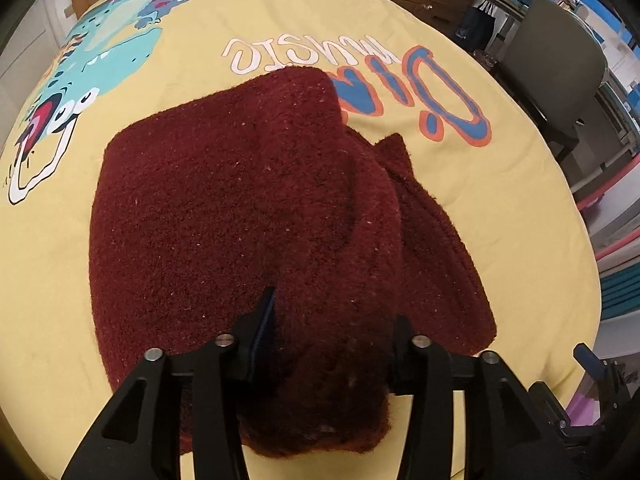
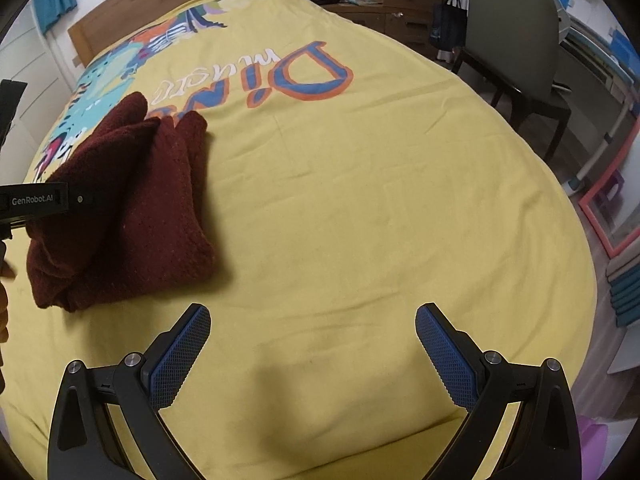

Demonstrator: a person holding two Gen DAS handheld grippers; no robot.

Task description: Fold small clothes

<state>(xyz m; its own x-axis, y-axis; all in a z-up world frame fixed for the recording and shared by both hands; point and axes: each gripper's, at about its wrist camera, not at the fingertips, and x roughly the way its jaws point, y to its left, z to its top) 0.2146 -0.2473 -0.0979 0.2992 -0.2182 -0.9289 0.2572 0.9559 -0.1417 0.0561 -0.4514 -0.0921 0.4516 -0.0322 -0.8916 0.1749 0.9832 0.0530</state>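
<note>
Black fingers of the left gripper sit nearest, jaws closed on a bunched near edge of a dark red knit garment. Its folded bulk lies on a yellow bedspread printed with cartoon art and lettering. From the right wrist view, the right gripper hovers over bare bedspread, jaws wide apart, blue pads showing, holding nothing. That garment lies far left of it. A grey chair stands beyond the bed, far right.
</note>
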